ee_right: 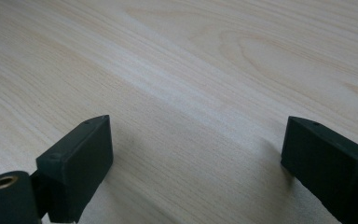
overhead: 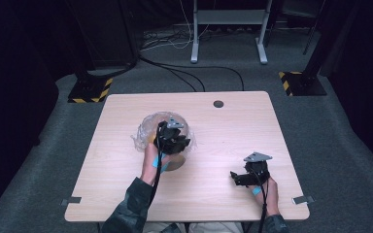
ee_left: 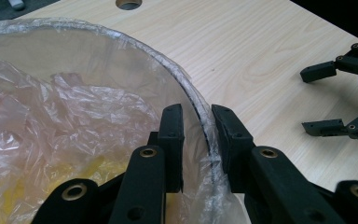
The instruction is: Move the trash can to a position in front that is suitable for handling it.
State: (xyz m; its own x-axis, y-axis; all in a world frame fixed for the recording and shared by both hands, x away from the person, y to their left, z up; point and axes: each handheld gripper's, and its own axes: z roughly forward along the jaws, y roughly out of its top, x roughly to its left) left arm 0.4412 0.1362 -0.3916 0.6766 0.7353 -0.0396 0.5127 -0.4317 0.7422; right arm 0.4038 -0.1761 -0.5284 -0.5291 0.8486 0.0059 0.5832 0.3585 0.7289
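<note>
Resting near the table's (overhead: 126, 199) right near edge, the right gripper (overhead: 239, 177) hangs with jaws spread wide, nothing between them. Farther in, left of centre, the left gripper (ee_left: 197, 140) is clamped on the rim of a clear bowl (ee_left: 121, 42); crumpled plastic wrap (ee_left: 65, 121) lies inside over something yellow.

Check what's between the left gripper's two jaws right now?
The left gripper has the rim of the clear bowl, wrapped in plastic film, between its jaws, one jaw inside and one outside. That shows in the left gripper view.
</note>
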